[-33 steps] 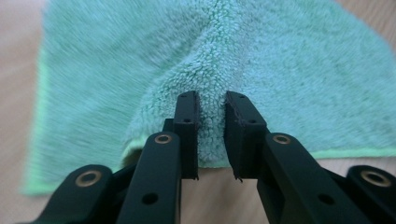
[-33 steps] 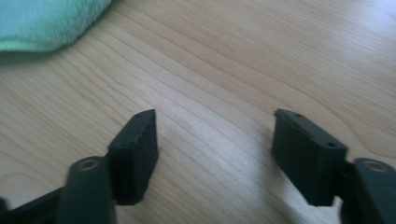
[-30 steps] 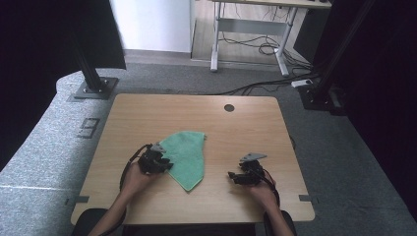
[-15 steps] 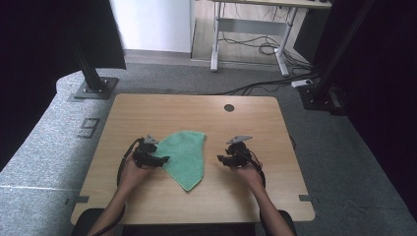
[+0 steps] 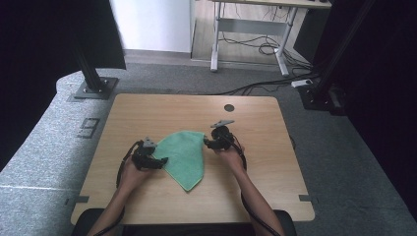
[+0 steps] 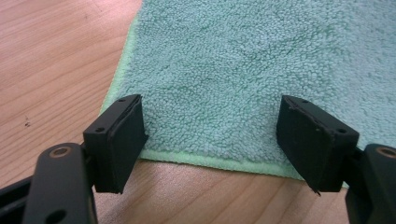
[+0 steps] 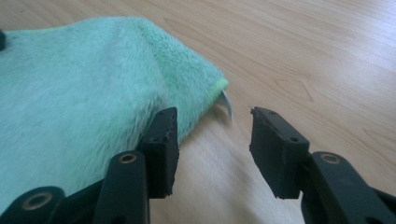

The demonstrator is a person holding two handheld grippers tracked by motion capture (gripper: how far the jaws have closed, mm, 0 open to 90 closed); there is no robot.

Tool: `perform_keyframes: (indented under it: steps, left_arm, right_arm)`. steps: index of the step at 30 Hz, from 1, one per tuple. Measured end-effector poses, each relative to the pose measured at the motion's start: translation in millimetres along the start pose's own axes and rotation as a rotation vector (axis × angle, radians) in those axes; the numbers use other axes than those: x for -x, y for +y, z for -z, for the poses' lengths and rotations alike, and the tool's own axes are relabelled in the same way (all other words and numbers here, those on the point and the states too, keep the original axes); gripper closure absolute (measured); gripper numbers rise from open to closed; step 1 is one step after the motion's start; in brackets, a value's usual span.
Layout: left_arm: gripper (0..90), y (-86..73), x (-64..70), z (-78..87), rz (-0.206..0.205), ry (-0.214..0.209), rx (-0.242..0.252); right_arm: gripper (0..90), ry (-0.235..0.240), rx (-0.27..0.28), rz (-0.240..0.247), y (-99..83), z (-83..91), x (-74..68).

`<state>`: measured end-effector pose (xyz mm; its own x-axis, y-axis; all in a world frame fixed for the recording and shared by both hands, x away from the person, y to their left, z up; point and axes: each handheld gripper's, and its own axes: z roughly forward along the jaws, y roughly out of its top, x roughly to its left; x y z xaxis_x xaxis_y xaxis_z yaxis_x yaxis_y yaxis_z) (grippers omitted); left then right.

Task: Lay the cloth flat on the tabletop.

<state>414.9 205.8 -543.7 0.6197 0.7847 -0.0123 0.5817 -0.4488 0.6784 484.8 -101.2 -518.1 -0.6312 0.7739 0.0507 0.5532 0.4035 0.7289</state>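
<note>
From the high view, the green towel (image 5: 184, 153) lay mid-table (image 5: 147, 113), with the left gripper (image 5: 158, 161) at its left edge and the right gripper (image 5: 206, 143) at its top right corner. In the left gripper view the jaws gaped wide over the towel's hem (image 6: 210, 161). In the right gripper view the jaws were parted too, holding nothing, by the towel's corner (image 7: 205, 79).

A light wooden surface (image 5: 275, 167) carries 1 green towel (image 5: 184, 155), lying flat near its middle.
</note>
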Motion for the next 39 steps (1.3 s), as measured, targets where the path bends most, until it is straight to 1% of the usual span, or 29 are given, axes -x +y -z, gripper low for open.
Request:
perform_keyframes:
  steps: [2, 5, 8, 9, 11, 13, 14, 15, 17, 18, 20, 22, 29, 32, 34, 35, 36, 37, 38, 39]
  left_arm:
    - [23.6, -0.5, 0.1, 0.0, 0.0, 0.002, 0.004]
    - [23.4, -1.2, 0.3, -0.2, 0.002, 0.004, 0.01]
    - [23.1, -1.4, 0.4, -0.4, 0.002, 0.004, 0.012]
    - [23.1, -1.6, 0.4, -0.4, 0.001, 0.004, 0.013]
    - [23.0, -1.7, 0.4, -0.6, 0.002, 0.004, 0.016]
    - [22.9, -1.7, 0.6, -0.9, 0.003, 0.006, 0.018]
    - [22.9, -1.7, 0.6, -0.9, 0.003, 0.006, 0.018]
    - [22.9, -1.9, 0.6, -0.9, 0.003, 0.007, 0.019]
    - [22.8, -2.2, 0.6, -0.9, 0.003, 0.006, 0.021]
    - [22.9, -2.2, 0.6, -0.9, 0.003, 0.006, 0.022]
    - [22.9, -2.2, 0.6, -0.9, 0.003, 0.006, 0.021]
    - [22.9, -2.0, 0.6, -1.0, 0.004, 0.005, 0.022]
    - [23.0, -1.3, 0.3, -1.0, 0.0, 0.003, 0.016]
    - [23.5, -1.0, 0.2, -1.0, -0.005, -0.002, 0.015]
    - [23.6, -0.6, 1.0, -1.4, -0.006, -0.002, 0.015]
    - [23.6, -0.5, 0.9, -1.4, -0.005, -0.003, 0.014]
    - [23.5, -0.6, 0.9, -1.3, -0.006, -0.002, 0.014]
    - [23.5, -0.9, 0.9, -1.1, -0.006, -0.002, 0.014]
    - [23.5, -1.1, 1.0, -0.8, -0.006, -0.001, 0.014]
    - [23.5, -1.3, 1.1, -0.4, -0.005, -0.001, 0.012]
  right_arm:
    - [48.3, 0.005, -0.008, -0.005, 2.4, -9.9, -0.9]
    - [48.2, 0.007, -0.024, 0.0, 2.6, -22.4, -4.4]
    - [51.6, 0.014, -0.037, 0.003, 0.6, -31.7, -8.3]
    - [54.7, 0.019, -0.034, 0.012, -0.1, -33.6, -9.1]
    - [62.7, 0.045, -0.028, 0.0, 0.0, -34.7, -10.7]
    - [75.3, 0.063, -0.03, 0.006, 1.0, -35.0, -11.3]
    - [80.5, 0.066, -0.033, 0.005, 2.0, -34.4, -12.4]
    - [84.6, 0.065, -0.033, 0.017, 2.8, -33.8, -12.9]
    - [86.0, 0.06, -0.033, 0.027, 4.7, -31.2, -14.5]
    - [86.4, 0.053, -0.032, 0.04, 5.6, -28.8, -14.8]
    - [86.8, 0.037, -0.023, 0.056, 7.8, -22.5, -15.0]
    - [87.0, 0.022, -0.007, 0.061, 11.3, -13.9, -13.5]
    - [87.1, -0.011, 0.044, 0.083, 30.3, 24.8, -7.2]
    - [87.0, -0.015, 0.064, 0.099, 42.4, 42.5, -8.4]
    - [86.5, -0.011, 0.08, 0.112, 51.7, 50.8, -13.4]
    - [84.7, -0.017, 0.082, 0.126, 56.1, 53.0, -16.7]
    - [76.9, -0.028, 0.081, 0.133, 60.2, 53.8, -20.7]
    - [66.4, -0.04, 0.068, 0.139, 63.7, 53.0, -24.0]
    - [61.7, -0.052, 0.062, 0.146, 65.7, 51.7, -26.6]
    - [59.8, -0.057, 0.062, 0.15, 66.3, 50.6, -28.1]
